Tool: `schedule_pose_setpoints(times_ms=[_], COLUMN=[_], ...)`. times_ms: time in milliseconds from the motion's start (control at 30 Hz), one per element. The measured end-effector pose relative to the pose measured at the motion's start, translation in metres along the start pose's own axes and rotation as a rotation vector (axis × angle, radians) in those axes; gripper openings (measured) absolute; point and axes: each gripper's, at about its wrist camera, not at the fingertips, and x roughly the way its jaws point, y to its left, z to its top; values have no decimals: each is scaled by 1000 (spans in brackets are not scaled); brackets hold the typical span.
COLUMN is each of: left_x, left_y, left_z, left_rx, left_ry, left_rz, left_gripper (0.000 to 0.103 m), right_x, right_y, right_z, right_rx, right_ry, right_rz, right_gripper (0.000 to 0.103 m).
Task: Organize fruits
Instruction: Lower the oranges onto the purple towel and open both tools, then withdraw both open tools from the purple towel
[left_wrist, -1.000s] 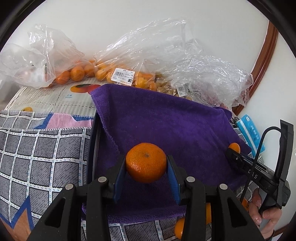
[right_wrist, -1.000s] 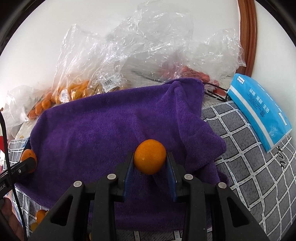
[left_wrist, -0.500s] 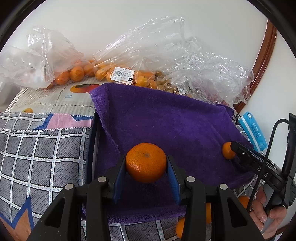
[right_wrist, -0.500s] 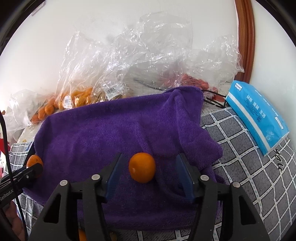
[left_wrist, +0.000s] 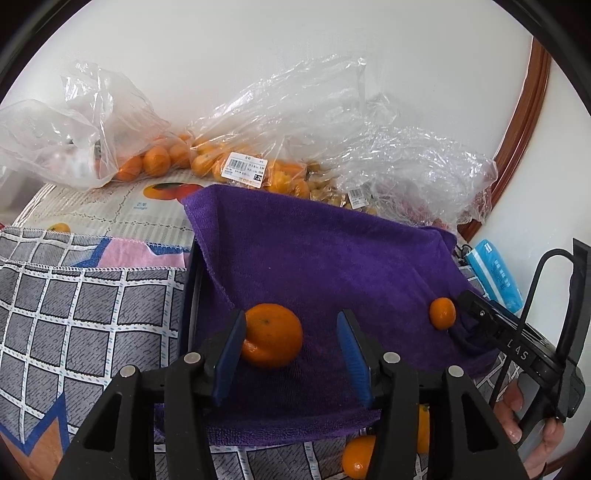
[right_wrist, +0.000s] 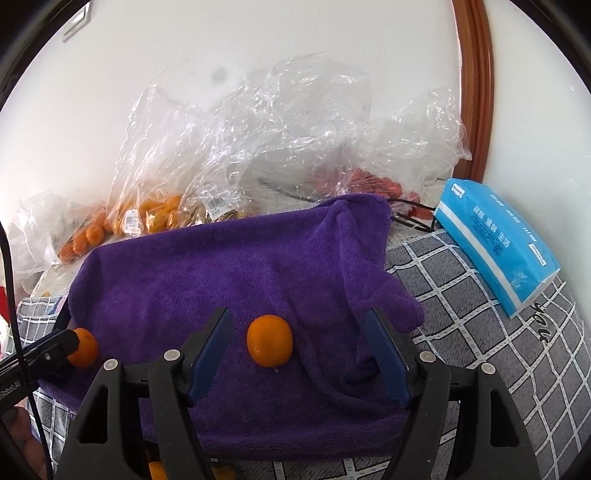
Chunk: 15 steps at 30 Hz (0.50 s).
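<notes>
left gripper (left_wrist: 291, 345) angled downward, jaws opening, blue pads (left_wrist: 229, 350) parted, right gripper (right_wrist: 299, 354) angled downward, jaws opening wider (pads clear on both sides), person's hand (left_wrist: 532, 428) gripping right gripper's handle behind the jaws

A plain white wall (right_wrist: 184, 74) backs the scene, evenly lit by bright diffuse light. A curved brown wooden frame (right_wrist: 476, 92) runs up its right side. The work surface carries a grey grid-patterned cloth (right_wrist: 480, 314) with white lines
</notes>
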Motion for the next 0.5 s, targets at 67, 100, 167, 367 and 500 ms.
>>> schedule_pose_setpoints(times_ms=[67,100,167,367,500], left_x=[-3,-4,-8,-19,-30], left_y=[1,1,1,-1,-4], left_z=[1,2,3,3,5], left_rx=[-13,-16,-15,-23,-10], left_ry=[-8,-14,-32,-91,-124], left_rz=[5,6,9,34,46], left_gripper=[49,49,49,49,49], right_x=[-2,-3,-7,-21,-25], right_y=[-2,-3,-5,-8,-10], right_z=[0,0,0,1,2], right_rx=[8,11,20,36,59], right_ry=[-8,-13,-29,-65,-66], right_rz=[-5,-4,2,1,15], right_gripper=[74,74,74,74,74])
